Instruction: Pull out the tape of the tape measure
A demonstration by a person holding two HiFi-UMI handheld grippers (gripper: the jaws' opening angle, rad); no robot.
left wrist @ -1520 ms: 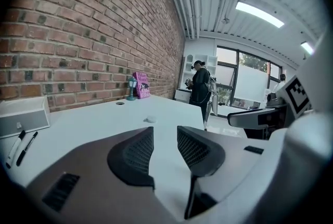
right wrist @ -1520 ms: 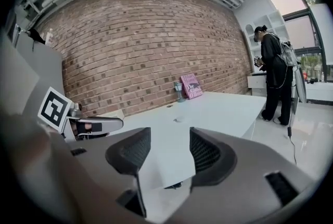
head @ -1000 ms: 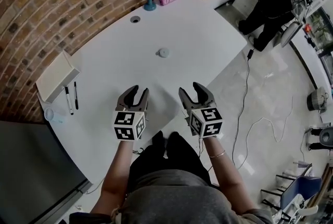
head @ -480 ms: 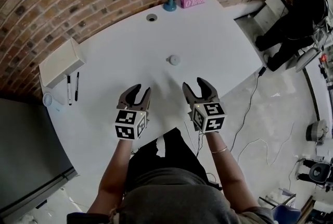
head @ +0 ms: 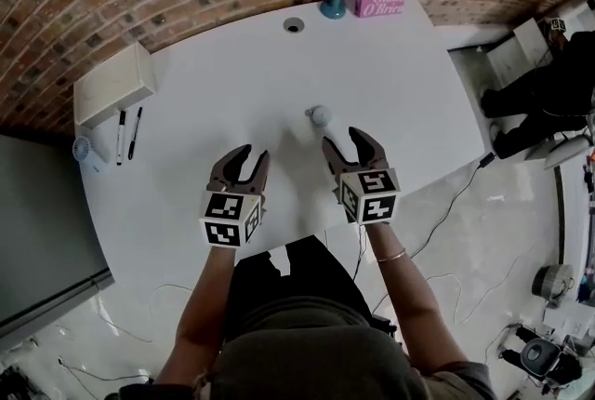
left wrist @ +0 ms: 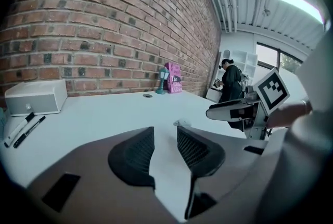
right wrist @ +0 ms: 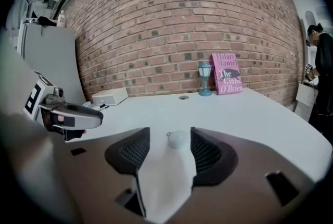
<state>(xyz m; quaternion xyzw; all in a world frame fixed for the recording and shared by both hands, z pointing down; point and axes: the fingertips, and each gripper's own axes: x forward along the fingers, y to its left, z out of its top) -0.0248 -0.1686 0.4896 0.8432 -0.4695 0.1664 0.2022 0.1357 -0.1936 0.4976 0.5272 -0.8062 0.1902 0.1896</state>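
Lying just ahead of right claw (head: 342, 140), tape measure (head: 319, 115), untouched, jaws just opened wider

1. The tape measure (head: 319, 115) is a small, round, pale grey-white case, close in colour to the white table (head: 232, 73) beneath it.
2. It rests on the tabletop, roughly central, lying by itself.
3. In the right gripper view, a small loop sticks out at its upper left edge.

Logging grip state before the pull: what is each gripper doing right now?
Left gripper: open, empty.
Right gripper: open, jaws just widened, empty; small round white tape measure lies just ahead, untouched.
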